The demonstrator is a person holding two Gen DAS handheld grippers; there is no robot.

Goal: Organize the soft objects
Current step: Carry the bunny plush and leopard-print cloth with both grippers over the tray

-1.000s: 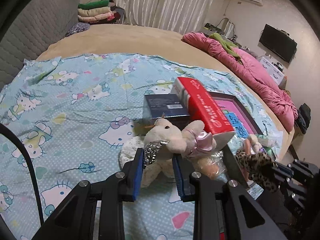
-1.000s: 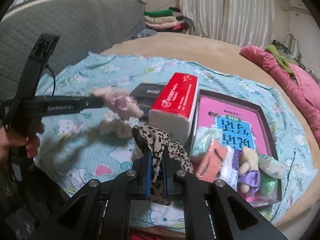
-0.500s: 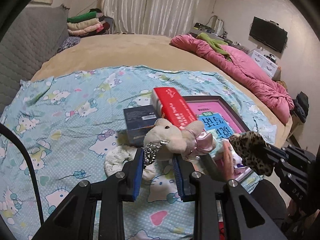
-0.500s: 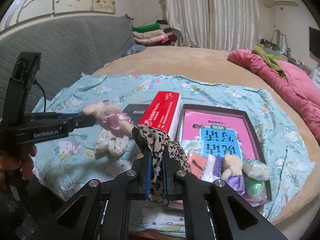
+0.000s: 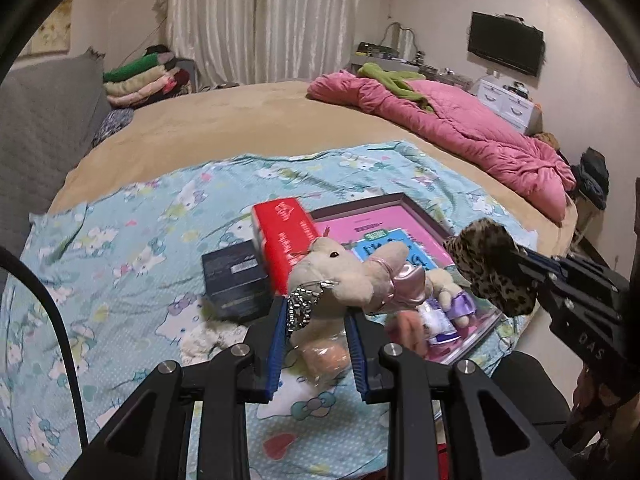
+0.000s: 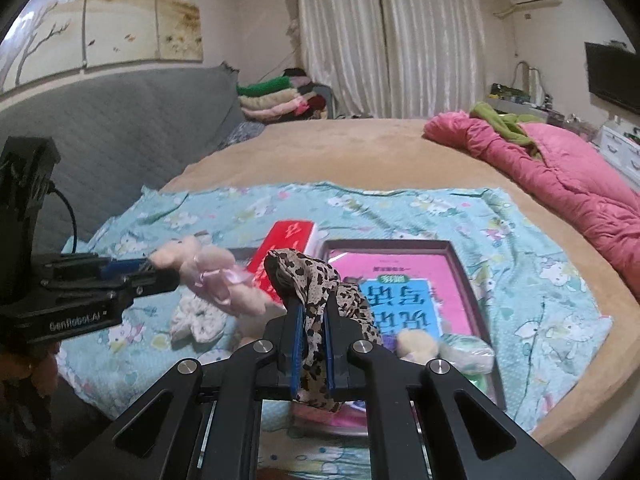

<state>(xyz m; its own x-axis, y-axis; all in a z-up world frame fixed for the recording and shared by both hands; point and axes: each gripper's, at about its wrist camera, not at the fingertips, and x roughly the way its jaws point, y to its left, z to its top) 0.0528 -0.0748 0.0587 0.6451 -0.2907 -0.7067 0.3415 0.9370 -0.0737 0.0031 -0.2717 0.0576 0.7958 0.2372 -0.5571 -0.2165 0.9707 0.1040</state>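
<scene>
We hold two soft things at once, both lifted clear above the bed (image 6: 360,152). The left claw (image 5: 318,320) is closed part way on a small plush toy (image 5: 344,276), a pale animal with a pink satin bow; its blue pads press the toy from both sides, and a beaded chain hangs by the left pad. The right claw (image 6: 312,340) is closed nearly fully on a leopard-print scrunchie (image 6: 316,284), whose thin fabric is bunched between the pads while the rest loops above and droops below.

We judge both things very light and fully compliant. The plush toy will squash under pressure and spring back, so a grip on the body or neck, where the stuffing is thick, should be more secure than on the bow or a limb, which could slide out. The satin looks slippery. The scrunchie is only gathered cloth on an elastic; it cannot break, but it may hang to one side and catch on a rim.

Below us lies the dark-framed tray (image 6: 456,256) with the pink sheet, where other soft items (image 6: 464,350) already sit at its near end. A white scrunchie (image 6: 196,320) remains on the cartoon-print sheet (image 6: 532,280), beside the red box (image 5: 280,232) and the dark box (image 5: 234,276).
</scene>
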